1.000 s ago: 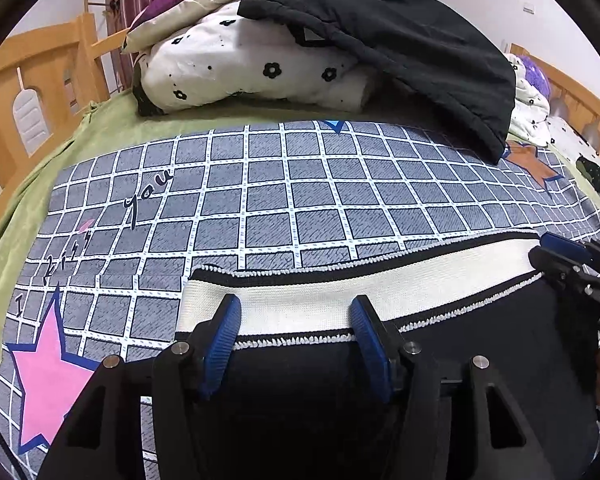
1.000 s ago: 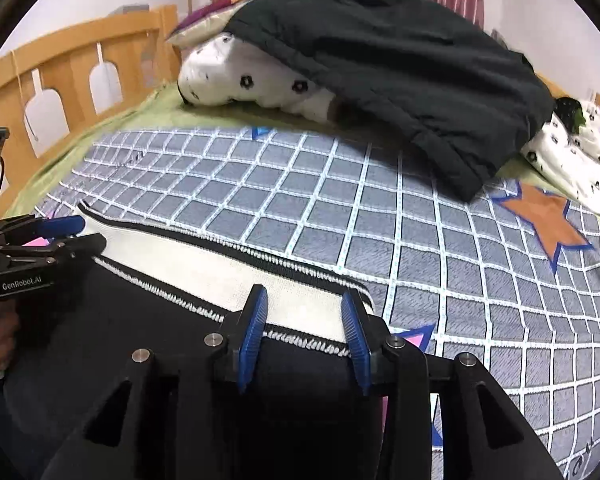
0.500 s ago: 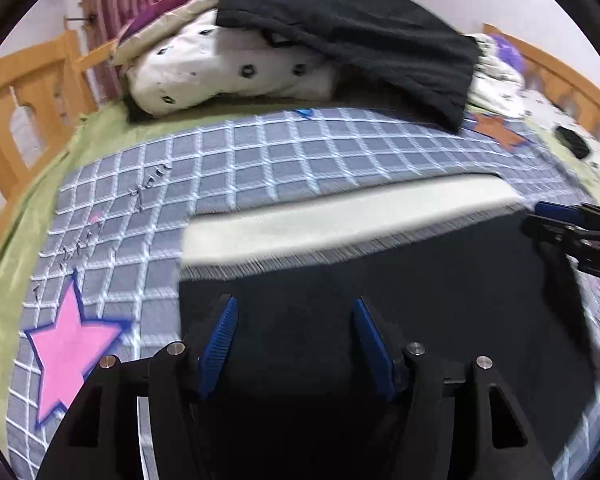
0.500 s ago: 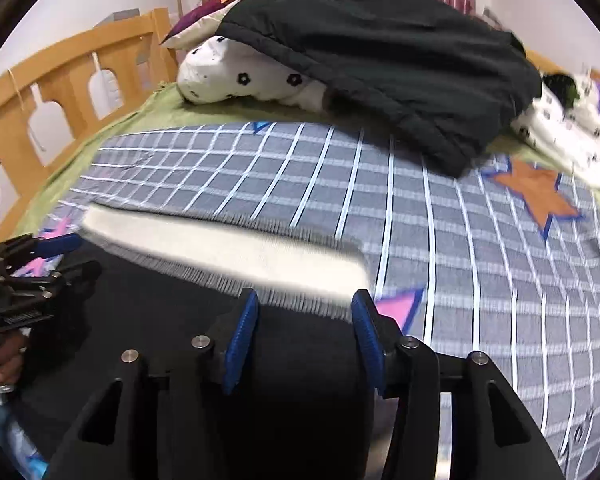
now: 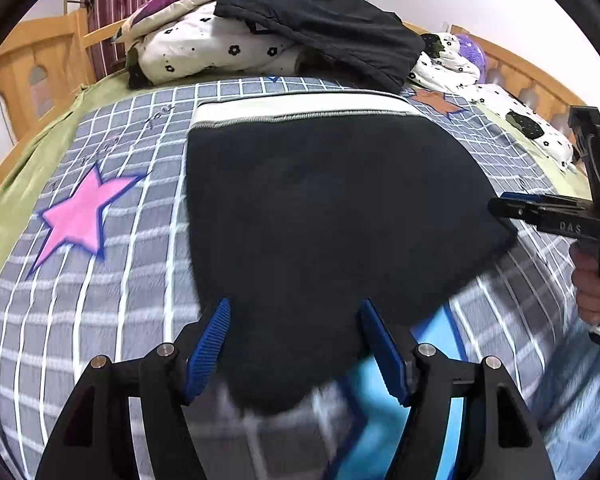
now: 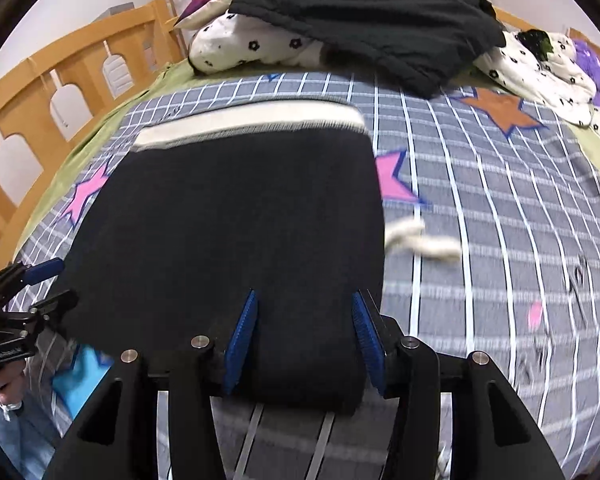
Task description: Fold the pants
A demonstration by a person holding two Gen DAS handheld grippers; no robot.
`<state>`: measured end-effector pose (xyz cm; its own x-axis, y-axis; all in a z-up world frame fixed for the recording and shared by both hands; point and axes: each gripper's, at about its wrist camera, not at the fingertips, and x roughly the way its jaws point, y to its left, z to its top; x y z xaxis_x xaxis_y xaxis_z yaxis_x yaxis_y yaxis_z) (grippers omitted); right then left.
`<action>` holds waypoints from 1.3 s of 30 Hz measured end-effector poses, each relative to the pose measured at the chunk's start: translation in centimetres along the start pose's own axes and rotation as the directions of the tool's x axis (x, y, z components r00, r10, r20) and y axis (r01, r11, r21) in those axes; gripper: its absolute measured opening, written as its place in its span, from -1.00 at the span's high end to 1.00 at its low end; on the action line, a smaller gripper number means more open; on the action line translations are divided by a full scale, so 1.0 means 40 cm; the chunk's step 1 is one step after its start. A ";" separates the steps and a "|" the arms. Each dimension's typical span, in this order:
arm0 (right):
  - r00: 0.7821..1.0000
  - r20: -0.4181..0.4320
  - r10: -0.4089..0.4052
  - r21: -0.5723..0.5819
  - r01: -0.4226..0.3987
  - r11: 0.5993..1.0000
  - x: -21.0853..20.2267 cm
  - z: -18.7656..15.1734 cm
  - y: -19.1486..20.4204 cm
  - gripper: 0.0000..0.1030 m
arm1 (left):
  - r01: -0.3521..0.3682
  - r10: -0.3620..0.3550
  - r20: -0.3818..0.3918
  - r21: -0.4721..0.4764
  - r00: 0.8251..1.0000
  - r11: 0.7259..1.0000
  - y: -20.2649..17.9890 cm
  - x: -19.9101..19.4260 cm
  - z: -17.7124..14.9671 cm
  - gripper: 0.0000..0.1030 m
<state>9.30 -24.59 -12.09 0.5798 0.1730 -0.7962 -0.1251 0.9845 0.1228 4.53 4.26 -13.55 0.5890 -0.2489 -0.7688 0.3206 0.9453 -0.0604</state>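
On the bed (image 5: pixel 100 300), over a grey checked cover printed with stars, the black pants (image 5: pixel 332 208) lie spread flat, their cream waistband (image 5: pixel 300 110) at the far end, nearest the heaped bedding. Your left gripper (image 5: pixel 294 344) hangs above the near edge of the dark cloth; its blue pads stand apart, the jaws have just been opening, and the fabric shows between them without being pressed, so it is released. Your right gripper (image 6: pixel 304 344) sits over the near edge of the pants on the other side, blue pads also apart, jaws having just opened, the black cloth between them but not clamped. In the left wrist view the right gripper appears at the right edge, held by your hand (image 5: pixel 592 280). A pink star (image 5: pixel 78 216) on the cover lies just beside the left side of the pants. At the head of the bed a black jacket (image 6: pixel 364 12) is draped across a white flowered quilt (image 6: pixel 252 44). A wooden bed rail (image 6: pixel 60 80) runs along the left.
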 end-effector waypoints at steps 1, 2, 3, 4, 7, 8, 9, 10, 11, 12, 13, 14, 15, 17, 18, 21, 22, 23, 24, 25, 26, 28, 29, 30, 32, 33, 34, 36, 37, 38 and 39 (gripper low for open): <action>1.000 0.002 -0.006 -0.001 0.006 1.000 -0.010 -0.015 0.003 0.05 | 0.002 -0.002 -0.012 0.007 1.000 1.000 0.007 -0.012 -0.021 -0.29; 1.000 0.004 -0.008 -0.001 0.008 1.000 -0.018 -0.027 0.006 0.05 | 0.004 -0.003 -0.041 0.009 0.999 1.000 0.015 -0.013 -0.038 -0.29; 1.000 0.005 -0.005 -0.001 0.005 1.000 -0.025 -0.034 0.004 0.05 | -0.009 0.009 -0.063 0.004 0.998 1.000 0.020 -0.012 -0.055 -0.29; 1.000 0.008 -0.005 0.005 0.005 1.000 -0.032 -0.043 0.004 0.05 | -0.041 0.040 -0.080 -0.004 0.996 0.999 0.030 -0.007 -0.075 -0.29; 1.000 0.003 -0.004 0.013 0.004 1.000 -0.035 -0.056 0.004 0.05 | -0.143 0.142 -0.109 -0.002 0.984 0.990 0.050 0.005 -0.117 -0.30; 1.000 0.000 -0.006 0.015 0.006 1.000 -0.034 -0.057 0.005 0.05 | -0.163 0.164 -0.089 0.013 0.982 0.987 0.049 -0.002 -0.123 -0.30; 1.000 0.000 -0.006 0.015 0.006 1.000 -0.033 -0.056 0.005 0.05 | -0.179 0.180 -0.080 0.027 0.980 0.984 0.047 -0.007 -0.123 -0.30; 1.000 0.000 -0.004 0.016 0.004 1.000 -0.031 -0.052 0.002 0.05 | -0.190 0.192 -0.074 0.038 0.979 0.981 0.045 -0.009 -0.122 -0.30; 1.000 0.001 -0.003 0.018 0.003 1.000 -0.031 -0.049 0.002 0.05 | -0.204 0.208 -0.066 0.051 0.976 0.978 0.040 -0.006 -0.121 -0.30; 1.000 0.003 -0.002 0.020 0.002 1.000 -0.031 -0.048 0.001 0.05 | -0.218 0.221 -0.060 0.061 0.973 0.974 0.035 -0.001 -0.120 -0.30; 1.000 0.004 -0.001 0.021 0.001 1.000 -0.030 -0.046 -0.001 0.05 | -0.228 0.232 -0.054 0.071 0.971 0.971 0.024 -0.002 -0.123 -0.30; 1.000 0.003 0.001 0.019 -0.001 1.000 -0.028 -0.044 -0.002 0.05 | -0.232 0.237 -0.044 0.092 0.970 0.968 0.012 0.004 -0.119 -0.28; 1.000 0.002 0.000 0.018 0.000 1.000 -0.026 -0.043 0.000 0.05 | -0.231 0.236 -0.034 0.106 0.971 0.967 0.003 0.008 -0.115 -0.25; 1.000 0.000 -0.006 0.008 0.006 1.000 -0.021 -0.044 0.005 0.05 | -0.246 0.249 0.001 0.146 0.969 0.958 -0.028 0.014 -0.108 -0.16; 1.000 -0.001 -0.009 0.001 0.009 1.000 -0.020 -0.045 0.006 0.05 | -0.268 0.269 0.011 0.159 0.963 0.950 -0.034 0.023 -0.103 -0.06; 1.000 0.002 -0.015 -0.016 0.015 1.000 -0.018 -0.049 0.007 0.05 | -0.310 0.310 0.026 0.165 0.950 0.936 -0.043 0.045 -0.095 0.15; 1.000 0.002 -0.018 -0.018 0.018 1.000 -0.017 -0.049 0.004 0.05 | -0.298 0.297 0.027 0.154 0.954 0.942 -0.042 0.046 -0.091 0.26; 1.000 0.002 -0.019 -0.019 0.019 1.000 -0.017 -0.050 0.001 0.05 | -0.266 0.264 0.034 0.128 0.964 0.955 -0.042 0.043 -0.083 0.50; 1.000 0.001 -0.019 -0.017 0.019 1.000 -0.015 -0.050 -0.002 0.05 | -0.260 0.255 0.062 0.095 0.965 0.961 -0.039 0.033 -0.078 0.54; 1.000 0.000 -0.018 -0.017 0.018 1.000 -0.014 -0.051 -0.005 0.05 | -0.233 0.227 0.119 0.042 0.967 0.972 -0.032 0.007 -0.073 0.55; 1.000 -0.002 -0.021 -0.018 0.021 1.000 -0.013 -0.051 -0.007 0.05 | -0.185 0.184 0.168 -0.009 0.968 0.983 -0.020 -0.023 -0.068 0.56; 1.000 0.002 -0.026 -0.020 0.027 0.999 -0.014 -0.051 -0.011 0.05 | -0.121 0.130 0.180 -0.064 0.975 0.991 0.007 -0.037 -0.057 0.56; 1.000 0.003 -0.027 -0.018 0.027 0.999 -0.015 -0.051 -0.011 0.05 | -0.104 0.115 0.142 -0.082 0.983 0.991 0.023 -0.020 -0.055 0.56; 1.000 0.005 -0.025 -0.014 0.025 1.000 -0.016 -0.050 -0.011 0.05 | -0.109 0.118 0.084 -0.099 0.990 0.989 0.036 0.010 -0.063 0.56; 1.000 0.001 -0.023 -0.014 0.023 1.000 -0.014 -0.052 -0.006 0.05 | -0.125 0.126 0.007 -0.096 0.992 0.987 0.035 0.052 -0.093 0.53; 1.000 -0.005 -0.028 -0.024 0.028 0.999 -0.009 -0.052 -0.001 0.05 | -0.139 0.141 0.023 -0.084 0.990 0.987 0.026 0.046 -0.099 0.51; 0.999 -0.007 -0.038 -0.035 0.038 0.999 -0.006 -0.053 0.005 0.05 | -0.154 0.156 0.024 -0.061 0.987 0.986 0.015 0.036 -0.101 0.50; 0.998 0.001 -0.056 -0.059 0.056 0.997 -0.007 -0.051 0.014 0.05 | -0.134 0.135 0.017 -0.060 0.991 0.989 0.015 0.021 -0.106 0.47; 0.998 0.007 -0.059 -0.071 0.059 0.996 -0.011 -0.050 0.016 0.05 | -0.118 0.120 0.020 -0.075 0.993 0.990 0.019 0.009 -0.112 0.45; 0.998 0.017 -0.061 -0.080 0.062 0.995 -0.016 -0.048 0.016 0.05 | -0.106 0.109 0.020 -0.093 0.994 0.990 0.029 -0.005 -0.121 0.33; 0.998 0.028 -0.065 -0.083 0.067 0.994 -0.021 -0.047 0.015 0.05 | -0.106 0.109 0.021 -0.103 0.994 0.989 0.036 -0.012 -0.125 0.16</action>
<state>7.21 -24.20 -12.46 0.6087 0.1095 -0.7858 -0.1525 0.9881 0.0196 0.99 6.82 -16.44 0.6355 -0.1489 -0.7576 0.1785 0.9830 -0.0435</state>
